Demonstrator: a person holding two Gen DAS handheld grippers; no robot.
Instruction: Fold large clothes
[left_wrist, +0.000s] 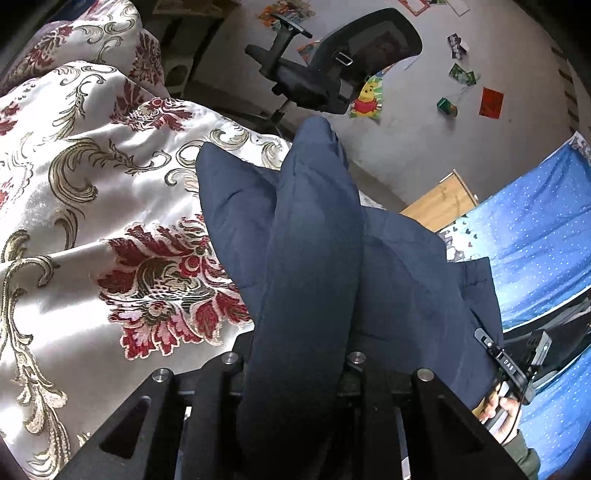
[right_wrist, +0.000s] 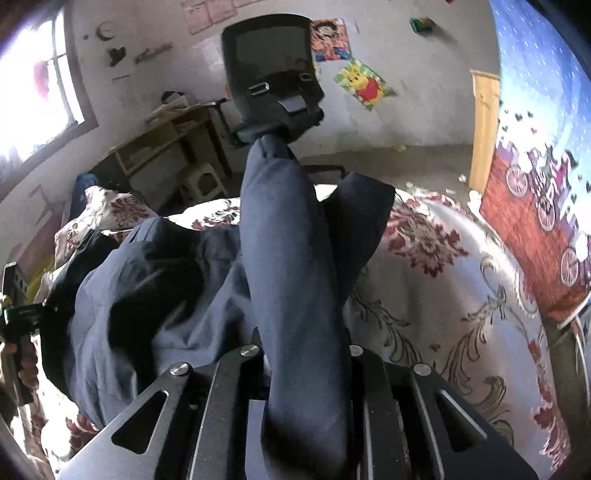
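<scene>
A: State of the left gripper?

B: Pressed together on a thick fold of the navy garment. The fold passes between the two fingers and rises away from the camera. The fingertips are hidden under the cloth.

A: And the right gripper?

B: Same condition: it is pinching a second fold of the same navy garment, which stands up between its fingers. Count: two grippers, one garment, one raised fold per gripper.

A: Location of the garment?

B: The remainder lies on the bed, on one floral bedspread, cream with red and gold pattern. In the left wrist view the garment spreads toward the right; in the right wrist view it spreads toward the left in rumpled layers.

A: Items beyond the bed?

B: One black office chair stands past the far edge of the bed. One bear poster is on the wall beside it. One blue dotted curtain hangs on the right. In the right wrist view, one wooden desk stands below one window.
</scene>
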